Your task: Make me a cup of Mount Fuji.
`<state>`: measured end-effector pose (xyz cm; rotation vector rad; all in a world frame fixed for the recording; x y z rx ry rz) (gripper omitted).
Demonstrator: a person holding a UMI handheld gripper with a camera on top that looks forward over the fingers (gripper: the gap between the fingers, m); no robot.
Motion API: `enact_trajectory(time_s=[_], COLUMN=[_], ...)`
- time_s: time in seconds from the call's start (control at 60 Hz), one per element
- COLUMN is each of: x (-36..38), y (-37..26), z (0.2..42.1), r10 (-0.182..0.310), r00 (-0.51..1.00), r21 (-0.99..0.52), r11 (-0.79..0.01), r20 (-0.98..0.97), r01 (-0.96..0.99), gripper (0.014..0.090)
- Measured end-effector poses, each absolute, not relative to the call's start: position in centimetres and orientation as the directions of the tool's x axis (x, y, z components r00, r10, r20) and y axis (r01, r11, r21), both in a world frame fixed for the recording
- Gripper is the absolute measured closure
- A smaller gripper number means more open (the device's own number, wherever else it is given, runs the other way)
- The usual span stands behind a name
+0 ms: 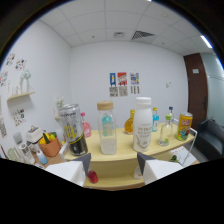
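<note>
Several drinks stand in a row on a light wooden counter (pixel 120 152), beyond my fingers. From left to right they are a silver and black can with a yellow label (pixel 73 129), a clear bottle with a tan cap and white liquid (pixel 107 128), and a white bottle with a white cap (pixel 142 124). Further right are a green glass bottle (pixel 166 129) and a yellow can (pixel 184 125). Behind the row stand a pink bottle (pixel 86 125), an orange bottle (pixel 130 122) and a small blue bottle (pixel 155 120). My gripper (pixel 114 162) is open, short of the counter, with nothing between its fingers.
An orange basket (pixel 50 146) with small items sits at the counter's left end. A small red object (pixel 93 176) lies low by my left finger. Posters (pixel 122 84) hang on the back wall, with a dark door (pixel 197 85) to the right and a wall shelf (pixel 20 95) to the left.
</note>
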<state>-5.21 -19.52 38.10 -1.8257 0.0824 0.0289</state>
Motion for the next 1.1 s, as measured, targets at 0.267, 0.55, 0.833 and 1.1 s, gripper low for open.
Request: enact_trajectory(time_s=[0.267, 0.55, 0.833, 1.1], x=[-6.9, -6.7, -6.6, -6.6], y=[-12.3, -9.3, -9.7, -14.6], z=[39.4, 38.0, 38.7, 42.4], r10=[-0.033, -0.074, -0.092, -0.068], r00=[0.999, 0.997, 0.996, 0.998], r21=[-0.977, -0.967, -0.974, -0.989], r11=[-0.213, -0.251, -0.226, -0.147], r20=[-0.02, -0.026, 0.019, -0.003], r01=[-0.026, -0.044, -0.002, -0.013], gripper=[0.0246, 0.0577, 0.0646, 0.0646])
